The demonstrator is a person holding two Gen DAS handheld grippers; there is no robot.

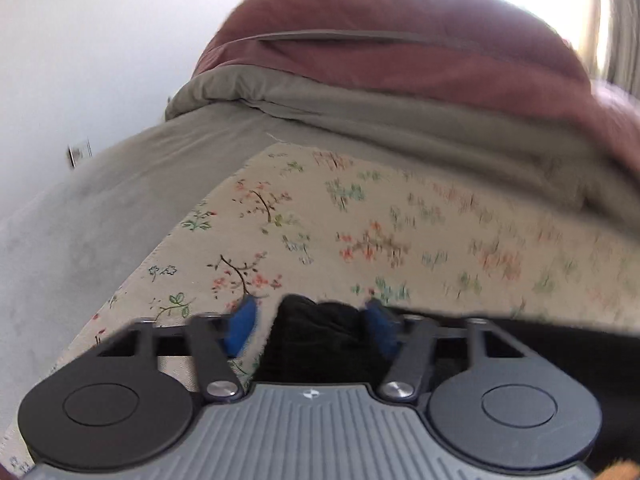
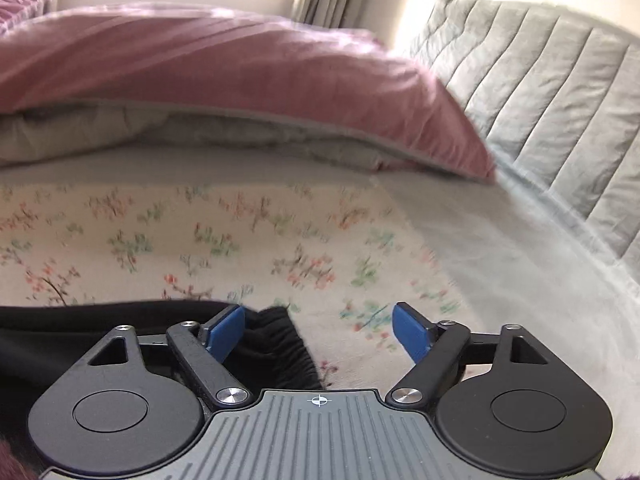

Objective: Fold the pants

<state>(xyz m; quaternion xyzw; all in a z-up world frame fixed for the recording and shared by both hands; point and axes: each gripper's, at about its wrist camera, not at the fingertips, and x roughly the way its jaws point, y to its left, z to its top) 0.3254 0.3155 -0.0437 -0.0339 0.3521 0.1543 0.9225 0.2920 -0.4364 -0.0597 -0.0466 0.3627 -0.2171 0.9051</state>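
Note:
The black pants (image 1: pixel 320 344) lie on a floral cloth (image 1: pixel 360 220) on the bed. In the left wrist view a bunched end of them sits between the blue pads of my left gripper (image 1: pixel 312 324). The jaws stand apart, with a strip of floral cloth showing beside the left pad, so nothing is clamped. In the right wrist view the pants' gathered elastic edge (image 2: pixel 280 344) lies just inside the left pad of my right gripper (image 2: pixel 319 334). That gripper stands wide open, with bare floral cloth (image 2: pixel 240 240) between the fabric and the right pad. More black fabric runs off to the left.
A pink duvet (image 2: pixel 200 64) over a grey blanket (image 2: pixel 160 132) is piled behind the floral cloth. A grey quilted cushion or headboard (image 2: pixel 560 120) stands at the right. Grey sheet (image 1: pixel 100 208) borders the cloth on the left, near a white wall. A bright window is behind.

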